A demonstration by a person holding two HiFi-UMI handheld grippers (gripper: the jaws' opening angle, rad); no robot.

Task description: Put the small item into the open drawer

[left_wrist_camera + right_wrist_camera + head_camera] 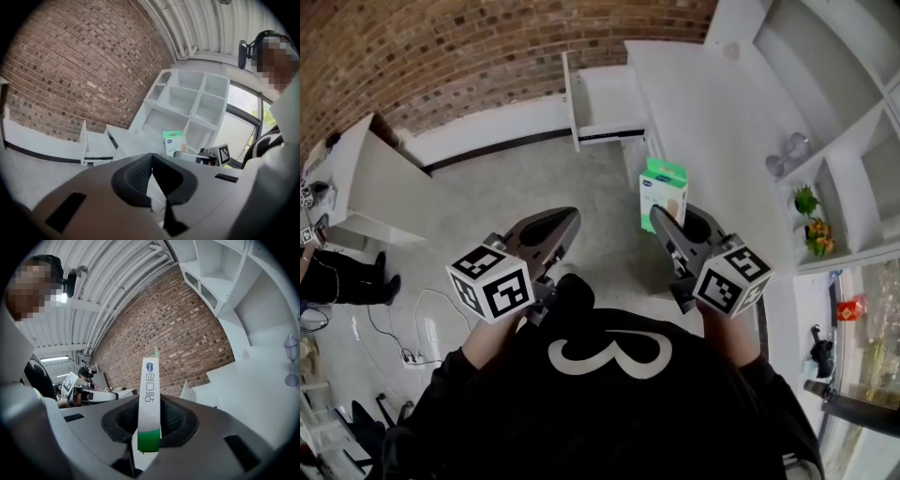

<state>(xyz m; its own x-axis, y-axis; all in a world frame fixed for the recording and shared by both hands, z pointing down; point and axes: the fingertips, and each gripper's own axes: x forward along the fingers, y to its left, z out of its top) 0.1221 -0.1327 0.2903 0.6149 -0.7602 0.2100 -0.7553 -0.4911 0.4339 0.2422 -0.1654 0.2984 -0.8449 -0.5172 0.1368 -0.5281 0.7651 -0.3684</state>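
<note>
1. The right gripper [149,427] pinches the small box [150,394] across its narrow sides. The left gripper [152,176] is pressed together, holding nothing.
2. The box stands tall above the pads, so a knock against a drawer wall could twist it loose.
3. The open drawer [609,98] lies at 11 o'clock, well apart across the floor [506,187]. The cabinet top [703,103] borders at 1 o'clock.

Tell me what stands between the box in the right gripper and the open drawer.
Nothing. In the head view, only bare grey floor and the white cabinet's edge lie between the box held by the right gripper and the drawer.
</note>
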